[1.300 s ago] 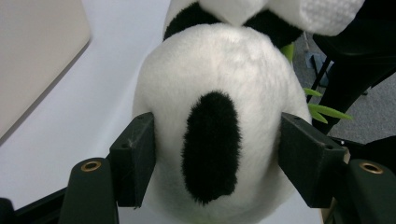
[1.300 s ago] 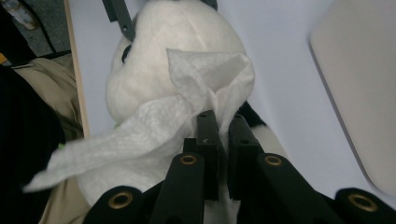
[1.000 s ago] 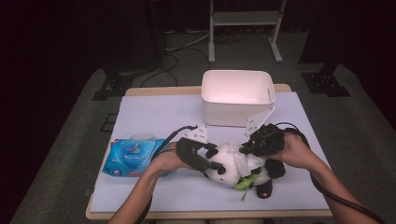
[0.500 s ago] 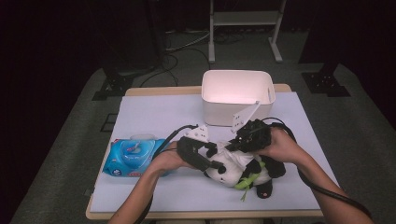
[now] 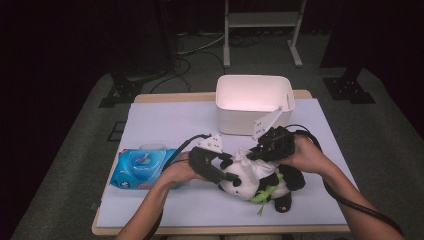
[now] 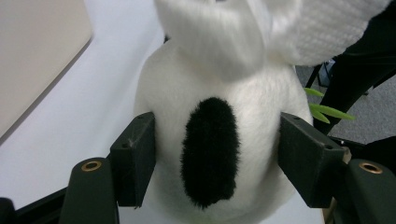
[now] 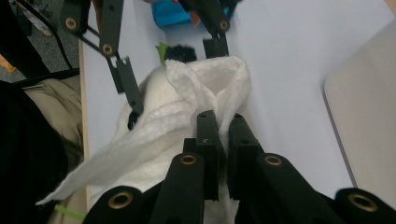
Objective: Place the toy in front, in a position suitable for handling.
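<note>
White wipe cloth [image 7: 205,88] lies draped over the plush panda's [image 5: 255,180] head near the front of the worktop [image 5: 165,125]. Right gripper [image 7: 223,122] has its fingers pinched on a fold of that cloth. Left gripper [image 6: 215,144] clasps the panda's head on both sides. A blue wet-wipes pack [image 5: 140,167] lies to the left, a white bin [image 5: 254,102] behind.
</note>
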